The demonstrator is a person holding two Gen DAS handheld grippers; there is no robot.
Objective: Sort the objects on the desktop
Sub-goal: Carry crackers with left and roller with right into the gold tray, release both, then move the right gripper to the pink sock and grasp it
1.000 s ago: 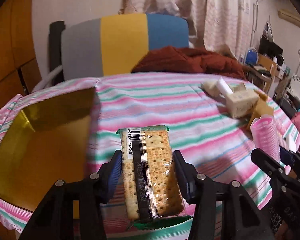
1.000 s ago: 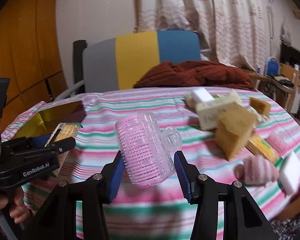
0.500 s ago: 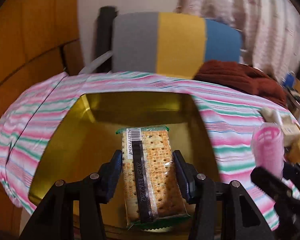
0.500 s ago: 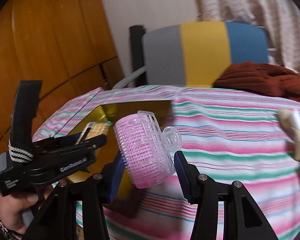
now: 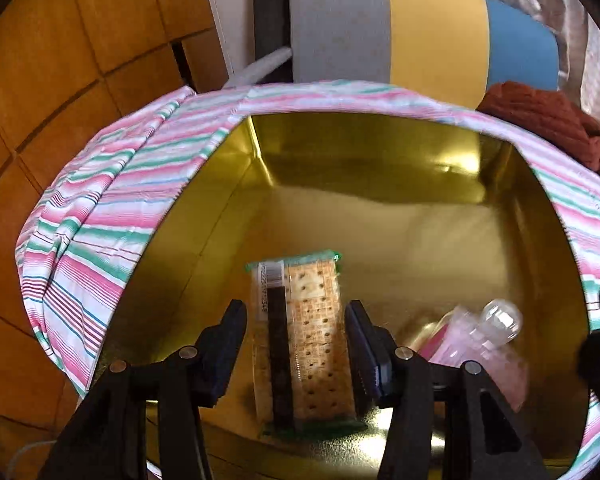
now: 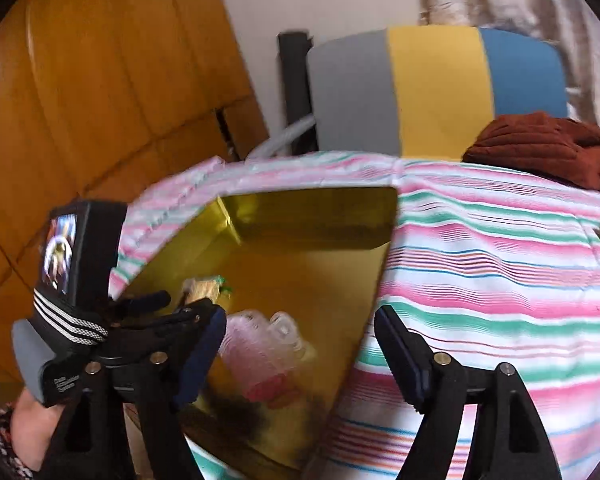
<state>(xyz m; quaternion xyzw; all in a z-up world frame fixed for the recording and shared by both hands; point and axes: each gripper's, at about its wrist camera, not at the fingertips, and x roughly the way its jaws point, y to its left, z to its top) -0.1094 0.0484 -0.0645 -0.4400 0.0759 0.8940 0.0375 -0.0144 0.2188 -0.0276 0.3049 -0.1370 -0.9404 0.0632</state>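
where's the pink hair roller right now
The hair roller lies inside the gold tin, in its near right corner. In the left wrist view it sits right of the cracker pack; the open right gripper is above it.

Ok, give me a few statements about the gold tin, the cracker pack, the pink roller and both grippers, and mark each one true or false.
1. The cracker pack sits between the left gripper fingers, over the gold tin. True.
2. The right gripper grips the pink hair roller. False: its jaws are wide apart and the roller lies inside the tin.
3. The tin rests on a striped tablecloth. True.
4. The tin has a lid on it. False: it is open at the top.
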